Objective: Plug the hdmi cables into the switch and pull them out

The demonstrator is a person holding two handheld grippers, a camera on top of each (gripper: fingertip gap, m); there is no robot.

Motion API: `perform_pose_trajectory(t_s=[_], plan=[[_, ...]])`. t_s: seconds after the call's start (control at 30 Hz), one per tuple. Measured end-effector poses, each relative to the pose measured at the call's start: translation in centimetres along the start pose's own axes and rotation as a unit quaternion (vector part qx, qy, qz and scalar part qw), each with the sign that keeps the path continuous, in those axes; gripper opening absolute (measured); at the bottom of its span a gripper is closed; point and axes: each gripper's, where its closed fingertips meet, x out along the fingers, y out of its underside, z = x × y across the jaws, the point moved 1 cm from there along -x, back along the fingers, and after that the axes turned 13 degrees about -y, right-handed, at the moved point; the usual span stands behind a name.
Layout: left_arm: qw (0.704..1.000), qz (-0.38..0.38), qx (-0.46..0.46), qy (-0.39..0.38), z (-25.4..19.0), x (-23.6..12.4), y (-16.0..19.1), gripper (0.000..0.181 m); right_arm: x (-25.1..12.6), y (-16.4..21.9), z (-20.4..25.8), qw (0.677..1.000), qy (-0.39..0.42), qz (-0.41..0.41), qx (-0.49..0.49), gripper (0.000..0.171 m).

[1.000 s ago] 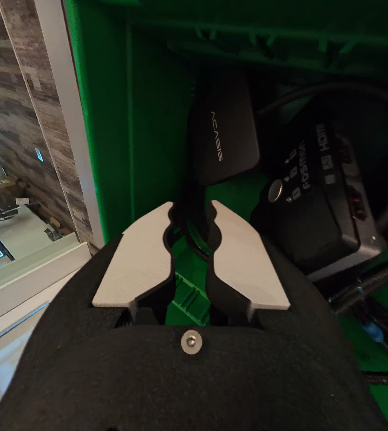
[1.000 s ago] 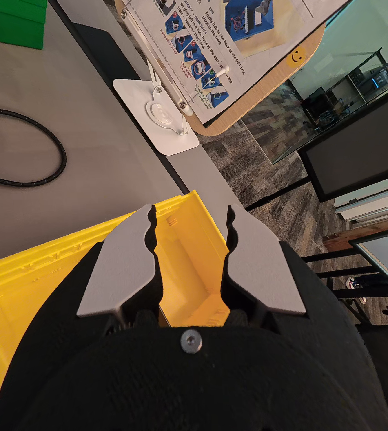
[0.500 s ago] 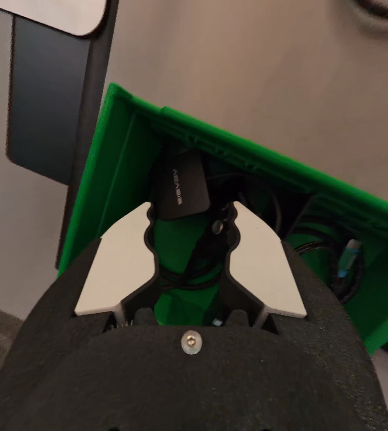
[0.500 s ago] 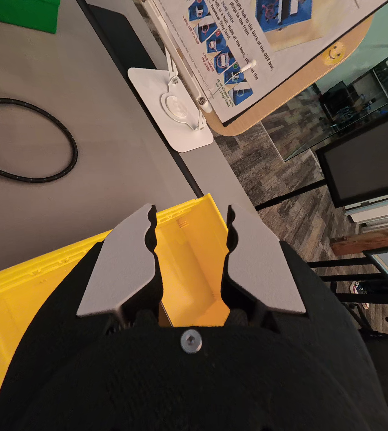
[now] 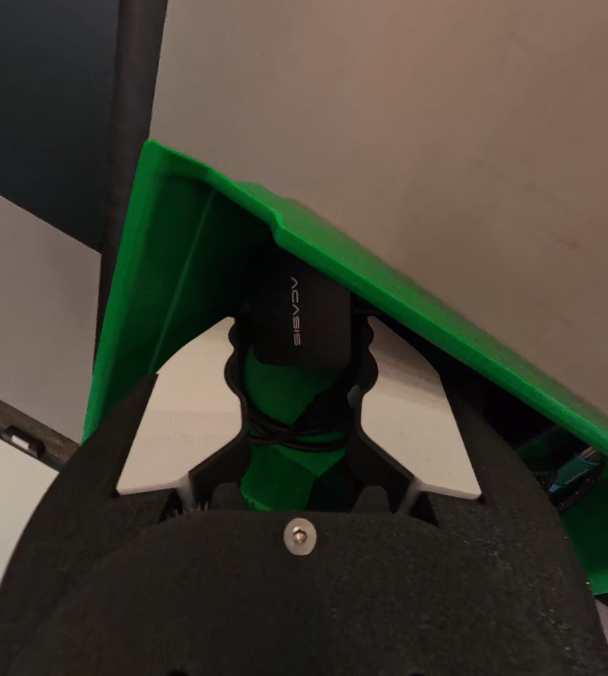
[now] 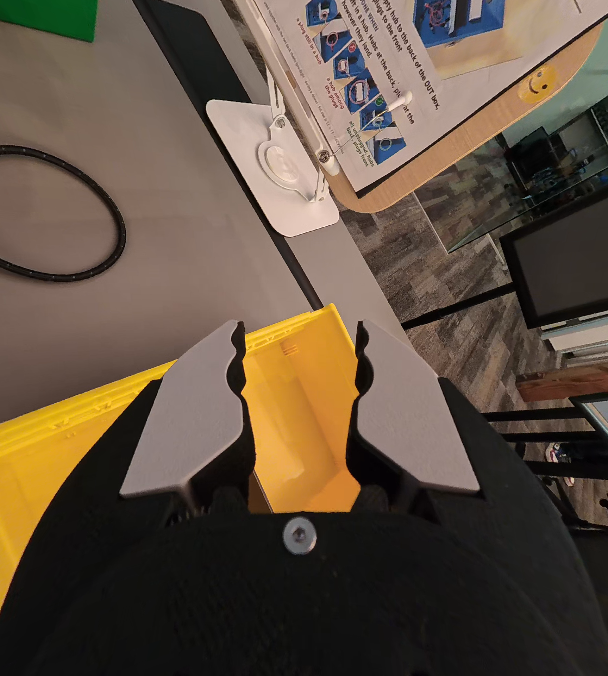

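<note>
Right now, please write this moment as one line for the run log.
left gripper: jaws open, over green bin, black box between tips | right gripper: jaws open, holds nothing, over yellow bin | black cable on table

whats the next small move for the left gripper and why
Probably ease the left gripper forward and down into the green bin. Its jaws stand open and empty, lined up on the flat black device by the bin's far wall, with thin black cable looped beneath them. Nothing is gripped yet.

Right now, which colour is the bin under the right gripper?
Yellow. The bin shows best in the right wrist view, below the open right gripper.
</note>
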Motion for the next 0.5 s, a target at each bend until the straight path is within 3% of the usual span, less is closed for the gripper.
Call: perform_pose_trajectory(t_s=[0.5], plan=[[1.000,0.010,0.006,-0.025,0.65,0.00,0.53,0.066,-0.29,-0.02,-0.10,1.000,0.002,-0.004,0.000,0.059]])
